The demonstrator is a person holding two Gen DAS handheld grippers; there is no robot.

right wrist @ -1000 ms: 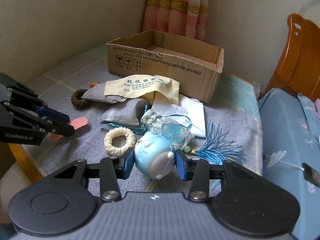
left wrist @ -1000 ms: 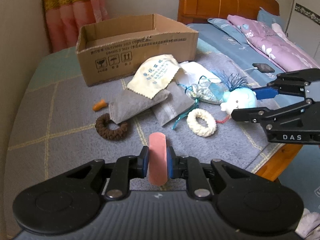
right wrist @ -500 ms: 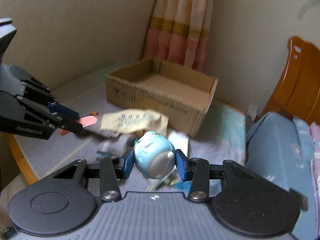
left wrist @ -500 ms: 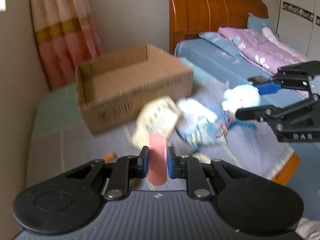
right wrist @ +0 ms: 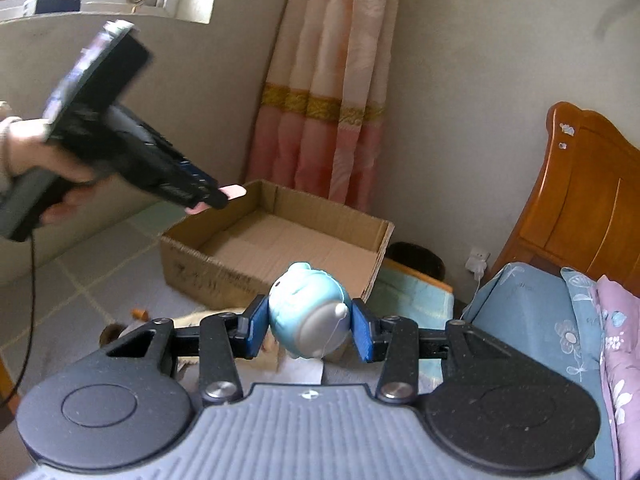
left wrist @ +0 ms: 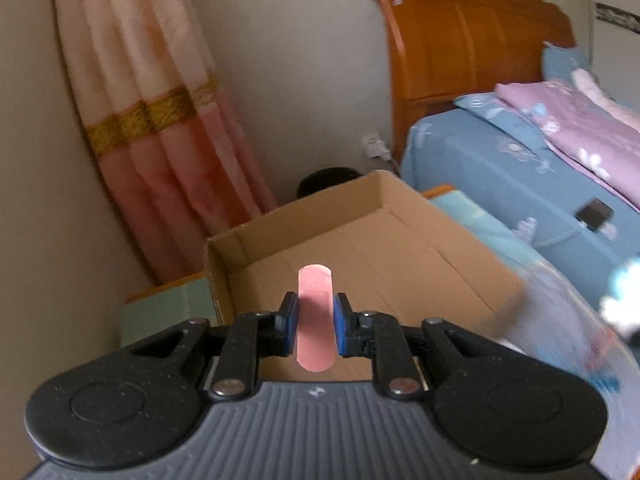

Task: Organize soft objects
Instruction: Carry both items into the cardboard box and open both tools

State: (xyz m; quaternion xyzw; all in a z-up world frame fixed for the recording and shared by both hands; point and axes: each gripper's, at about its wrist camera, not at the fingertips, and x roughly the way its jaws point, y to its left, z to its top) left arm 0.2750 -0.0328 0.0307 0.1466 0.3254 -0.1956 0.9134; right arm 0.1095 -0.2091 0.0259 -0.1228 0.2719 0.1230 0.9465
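Box [left wrist: 400, 256] sits open on the grey blanket [right wrist: 80, 280], and I see bare brown card inside it. My left gripper [left wrist: 314, 322] is clamped on a pink strip [left wrist: 315, 316]. The strip stands up between the blue pads [left wrist: 289, 322] and pokes out past them, in front of the box floor. From my right camera I can see that gripper [right wrist: 218, 198] up in the air, over the near left corner of the box, with the strip's tip [right wrist: 234, 191] sticking out. A hand [right wrist: 44, 172] holds its grip.

My right gripper [right wrist: 308, 322] is squeezed on a round blue toy [right wrist: 308, 316] with a white tummy. The toy is up off the blanket, on the near side of the box.

Some small things lie on the blanket under my right gripper, near the box front, but I cannot tell what they are. A pink curtain [right wrist: 320, 120] hangs behind the box. A bed [left wrist: 520, 184] with a wooden headboard [left wrist: 460, 48] is on the right.
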